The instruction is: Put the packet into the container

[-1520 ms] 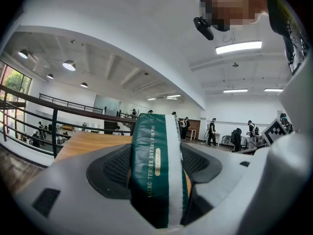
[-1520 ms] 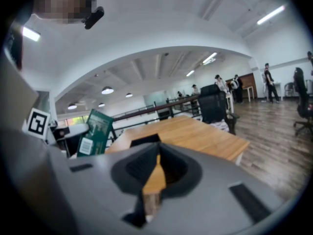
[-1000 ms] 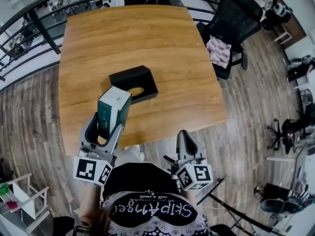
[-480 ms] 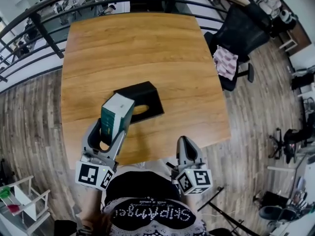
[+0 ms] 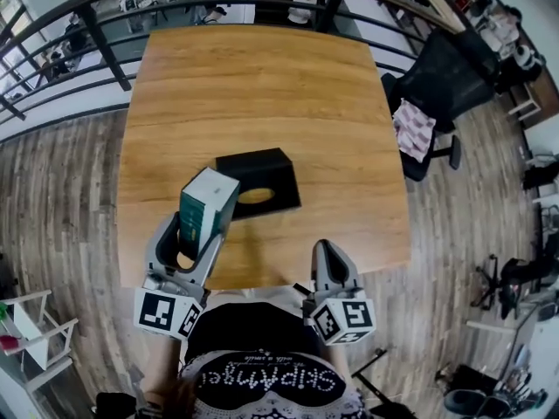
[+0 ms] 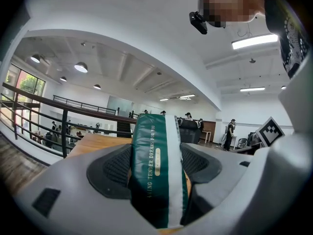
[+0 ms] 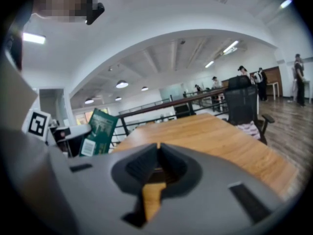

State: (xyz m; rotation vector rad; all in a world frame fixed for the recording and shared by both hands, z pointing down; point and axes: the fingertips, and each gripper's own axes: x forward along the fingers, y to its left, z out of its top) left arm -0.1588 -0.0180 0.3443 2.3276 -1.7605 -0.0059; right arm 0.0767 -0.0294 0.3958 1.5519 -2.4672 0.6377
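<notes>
Green-and-white packet (image 5: 208, 209) clamped in my left jaws, lower left; right jaws together; black rectangular container (image 5: 258, 182) mid-frame.

Dk green rectangular packet (image 5: 208, 208) w/ white stripe, gold lettering. Matte blk rectangular container (image 5: 258, 182). Warm brown wood-grain desk (image 5: 262, 85). Pale grey left gripper (image 5: 193, 232) & right gripper (image 5: 326, 253), blk pads (image 6: 115, 168), blk/white marker cubes (image 5: 163, 308).

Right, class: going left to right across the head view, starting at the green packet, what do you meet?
packet → container → right tool → office chair
</notes>
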